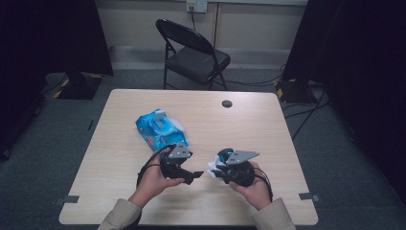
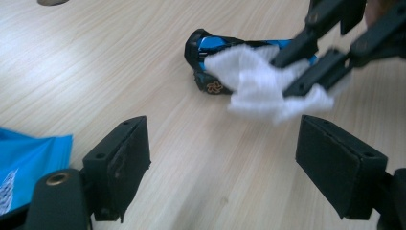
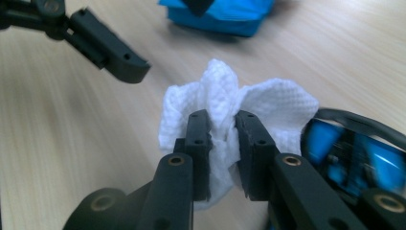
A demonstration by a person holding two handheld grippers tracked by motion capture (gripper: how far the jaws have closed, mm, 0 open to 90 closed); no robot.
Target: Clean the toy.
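We hold a white wipe [image 3: 225,103] pinched between the fingers [image 3: 198,139] of our right gripper [image 3: 222,122], which are closed on its bunched middle so that the loose folds fan out above and beside them. That grip keeps the sheet gathered into a pad, and it hangs just above the surface [image 1: 119,143] near the front edge. In the high view the wipe [image 1: 212,166] shows as a small pale tuft at the tip of the right gripper [image 1: 216,171].

Just beside the wipe lies a small blue and black object [image 2: 210,62], and we judge that the wipe is meant for rubbing it clean. What that object is we cannot tell: the wipe and the right gripper [image 2: 306,72] cover much of it in the left gripper view, and it is blurred and cut off in the right gripper view.

Our left gripper [image 2: 222,153] stands with its fingers [image 2: 125,158] spread wide and nothing between them, facing the right one across a short gap, perhaps ready to steady the object. The blue wipes pack [image 1: 160,129] lies behind the left hand [image 1: 155,179], its lid end apparently open. Its print is too small to read.
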